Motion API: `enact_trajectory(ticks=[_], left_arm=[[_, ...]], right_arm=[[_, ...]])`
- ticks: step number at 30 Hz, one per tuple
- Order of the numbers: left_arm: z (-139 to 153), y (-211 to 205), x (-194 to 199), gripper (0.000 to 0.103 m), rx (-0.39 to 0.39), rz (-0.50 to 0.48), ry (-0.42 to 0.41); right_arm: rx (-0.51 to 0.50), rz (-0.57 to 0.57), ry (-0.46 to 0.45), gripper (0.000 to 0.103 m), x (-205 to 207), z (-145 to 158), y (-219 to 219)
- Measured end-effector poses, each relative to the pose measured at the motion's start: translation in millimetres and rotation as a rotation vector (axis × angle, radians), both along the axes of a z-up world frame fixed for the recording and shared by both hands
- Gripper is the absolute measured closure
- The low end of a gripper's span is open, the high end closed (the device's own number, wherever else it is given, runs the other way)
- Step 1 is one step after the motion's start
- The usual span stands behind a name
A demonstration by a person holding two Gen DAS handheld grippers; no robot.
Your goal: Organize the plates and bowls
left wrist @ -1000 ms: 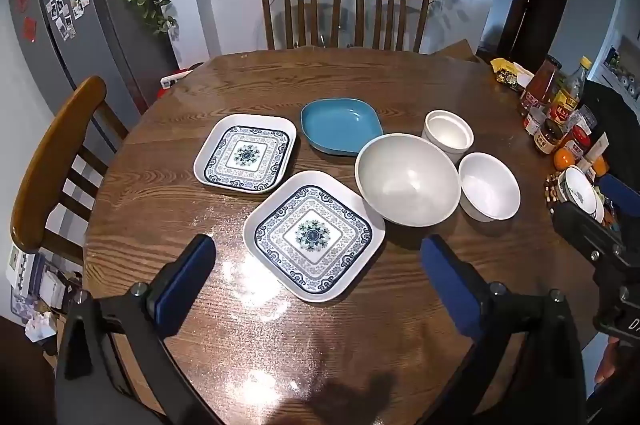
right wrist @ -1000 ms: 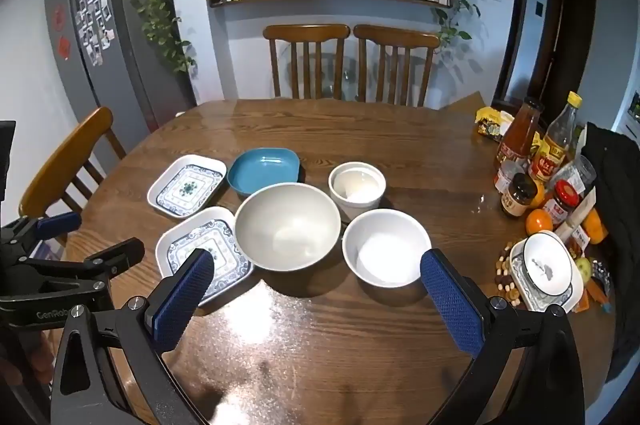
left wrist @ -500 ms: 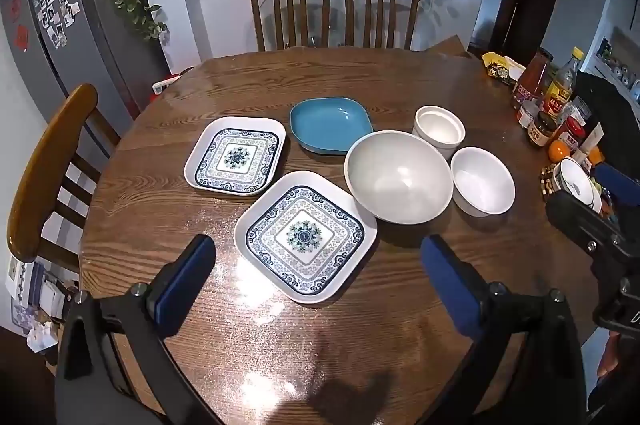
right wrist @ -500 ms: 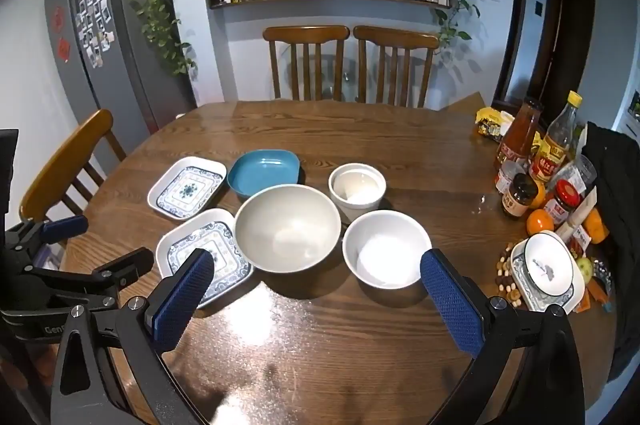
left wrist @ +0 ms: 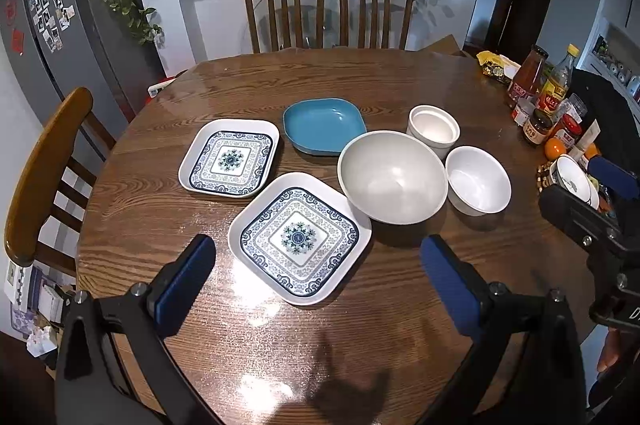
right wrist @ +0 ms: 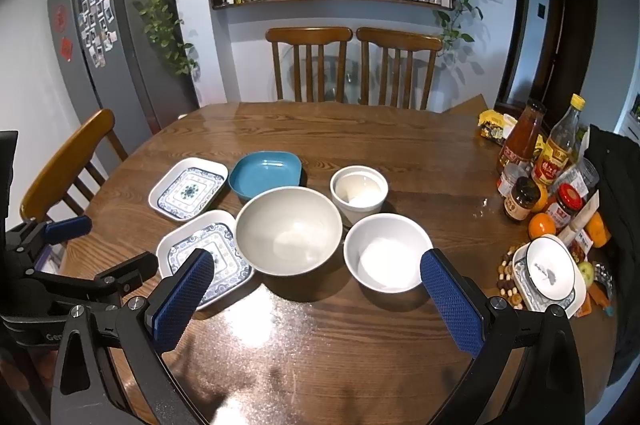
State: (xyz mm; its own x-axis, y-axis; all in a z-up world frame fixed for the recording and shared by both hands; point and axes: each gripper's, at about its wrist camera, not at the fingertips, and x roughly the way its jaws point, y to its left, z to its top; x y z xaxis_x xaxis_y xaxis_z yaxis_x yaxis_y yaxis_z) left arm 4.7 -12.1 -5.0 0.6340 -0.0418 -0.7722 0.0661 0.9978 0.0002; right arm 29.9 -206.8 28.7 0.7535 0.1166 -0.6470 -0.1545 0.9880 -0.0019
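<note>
On the round wooden table (left wrist: 240, 81) lie two square blue-patterned plates: the near one (left wrist: 299, 237) (right wrist: 205, 257) and the far one (left wrist: 230, 157) (right wrist: 188, 188). Behind them sits a blue square dish (left wrist: 324, 125) (right wrist: 266, 173). To the right stand a large grey bowl (left wrist: 392, 177) (right wrist: 289, 229), a small white bowl (left wrist: 478, 180) (right wrist: 386, 252) and a white ramekin (left wrist: 433, 129) (right wrist: 359, 191). My left gripper (left wrist: 318, 285) hovers open over the table just before the near plate. My right gripper (right wrist: 318, 299) is open too, in front of the two bowls, holding nothing.
Sauce bottles, jars and oranges (right wrist: 536, 177) crowd the table's right edge, with a small patterned bowl on a plate (right wrist: 550, 273) among nuts. Two wooden chairs (right wrist: 352, 65) stand at the far side, one chair (left wrist: 44, 161) at the left. A dark jacket (right wrist: 616, 209) hangs on the right.
The left gripper has drifted slightly, so the dishes shift a little in its view. The right gripper's view is nearly unchanged; both stay open.
</note>
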Motion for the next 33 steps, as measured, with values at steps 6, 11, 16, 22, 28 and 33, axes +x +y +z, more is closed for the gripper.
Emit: enact_trajectory(ticks=[6, 11, 16, 22, 28, 33], left_arm=[[-1.2, -0.7, 0.2, 0.001, 0.0, -0.003, 0.0], [-1.6, -0.5, -0.5, 0.001, 0.0, -0.002, 0.002], [-3.3, -1.1, -0.6, 0.001, 0.007, -0.004, 0.009], [-3.9, -1.1, -1.4, 0.001, 0.009, -0.005, 0.007], [-3.7, -1.5, -1.2, 0.001, 0.009, -0.004, 0.007], [-3.9, -1.4, -1.3, 0.001, 0.009, -0.004, 0.008]], right_arm=[[0.001, 0.0, -0.001, 0.0, -0.8, -0.9, -0.4], [0.001, 0.0, -0.002, 0.0, -0.5, -0.9, -0.4], [0.002, 0.001, -0.002, 0.0, -0.4, -1.1, -0.8], [0.001, 0.002, -0.005, 0.0, -2.6, 3.3, 2.9], [-0.001, 0.011, -0.01, 0.0, -1.0, 0.8, 2.3], [0.0, 0.011, -0.009, 0.0, -0.8, 1.0, 2.9]])
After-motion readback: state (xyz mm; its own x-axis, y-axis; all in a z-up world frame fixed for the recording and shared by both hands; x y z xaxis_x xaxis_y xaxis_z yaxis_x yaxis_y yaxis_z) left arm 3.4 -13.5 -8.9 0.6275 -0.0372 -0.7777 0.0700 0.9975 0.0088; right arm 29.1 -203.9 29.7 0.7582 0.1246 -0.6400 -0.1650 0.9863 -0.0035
